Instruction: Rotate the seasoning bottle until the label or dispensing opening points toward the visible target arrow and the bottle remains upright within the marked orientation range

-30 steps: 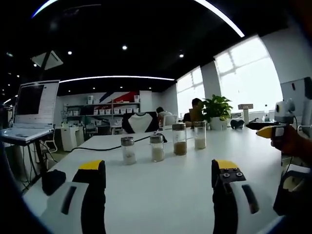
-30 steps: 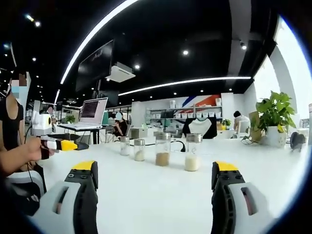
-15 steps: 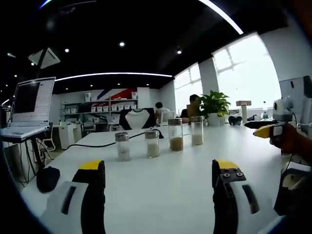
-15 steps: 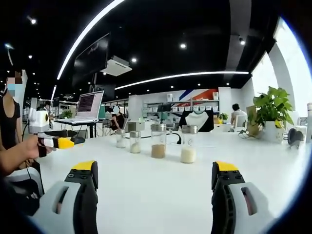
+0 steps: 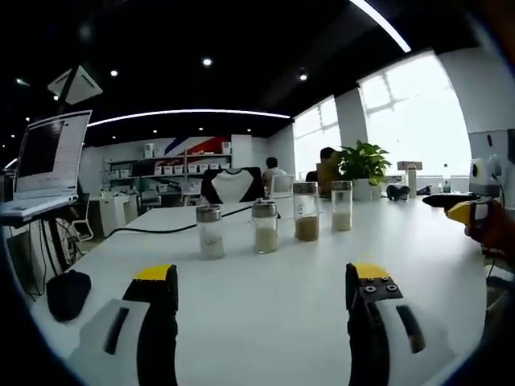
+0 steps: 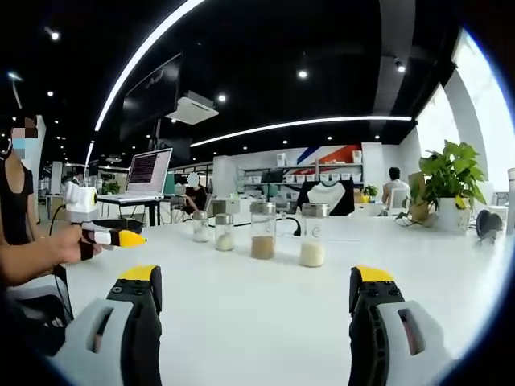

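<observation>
Bottles [image 5: 306, 212] upright, metal-capped, partly filled with seasoning.

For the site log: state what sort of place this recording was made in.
Most likely an open-plan office or lab workspace: a long white table with four seasoning bottles, a laptop on a stand, stocked shelves along the back wall, and a potted plant by big windows.

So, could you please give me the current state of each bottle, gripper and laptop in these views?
Left gripper: open, empty, above the table.
Right gripper: open, empty.
Four seasoning bottles, from first to last: upright, capped, in a row, untouched.
Brown-filled bottle: upright, partly full.
Laptop: lid open, screen on.
Table: white, holds the bottles.
</observation>
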Action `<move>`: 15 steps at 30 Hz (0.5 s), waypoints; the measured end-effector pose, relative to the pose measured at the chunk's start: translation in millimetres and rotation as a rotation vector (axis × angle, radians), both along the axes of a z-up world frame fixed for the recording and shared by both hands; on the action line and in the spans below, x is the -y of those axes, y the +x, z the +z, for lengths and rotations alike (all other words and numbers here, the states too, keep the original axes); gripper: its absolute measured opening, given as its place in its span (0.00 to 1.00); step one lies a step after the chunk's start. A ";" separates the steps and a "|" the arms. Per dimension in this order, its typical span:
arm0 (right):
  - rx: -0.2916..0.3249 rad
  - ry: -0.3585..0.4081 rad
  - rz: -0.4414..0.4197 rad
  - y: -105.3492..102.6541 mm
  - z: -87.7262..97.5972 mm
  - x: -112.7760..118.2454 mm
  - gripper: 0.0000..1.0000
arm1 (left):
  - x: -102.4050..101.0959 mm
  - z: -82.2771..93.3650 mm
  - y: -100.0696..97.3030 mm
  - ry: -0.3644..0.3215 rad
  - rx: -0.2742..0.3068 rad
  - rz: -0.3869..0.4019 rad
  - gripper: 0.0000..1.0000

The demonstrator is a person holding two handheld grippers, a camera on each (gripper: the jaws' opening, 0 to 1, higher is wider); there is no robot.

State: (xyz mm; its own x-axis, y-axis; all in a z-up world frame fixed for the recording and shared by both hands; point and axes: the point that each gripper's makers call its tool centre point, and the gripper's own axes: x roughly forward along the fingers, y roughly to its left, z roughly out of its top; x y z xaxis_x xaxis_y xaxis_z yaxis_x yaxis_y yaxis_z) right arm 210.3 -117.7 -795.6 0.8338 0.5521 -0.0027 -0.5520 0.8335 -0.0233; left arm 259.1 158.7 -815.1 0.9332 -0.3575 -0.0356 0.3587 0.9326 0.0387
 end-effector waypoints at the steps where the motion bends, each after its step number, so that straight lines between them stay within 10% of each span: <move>1: 0.001 -0.001 -0.001 0.2 0.0 0.2 0.99 | -0.9 -0.4 4.3 0.007 -0.003 0.003 0.90; 15: -0.012 0.007 0.006 1.9 -4.8 -0.8 0.99 | -11.3 6.0 51.1 -0.043 -0.025 0.030 0.83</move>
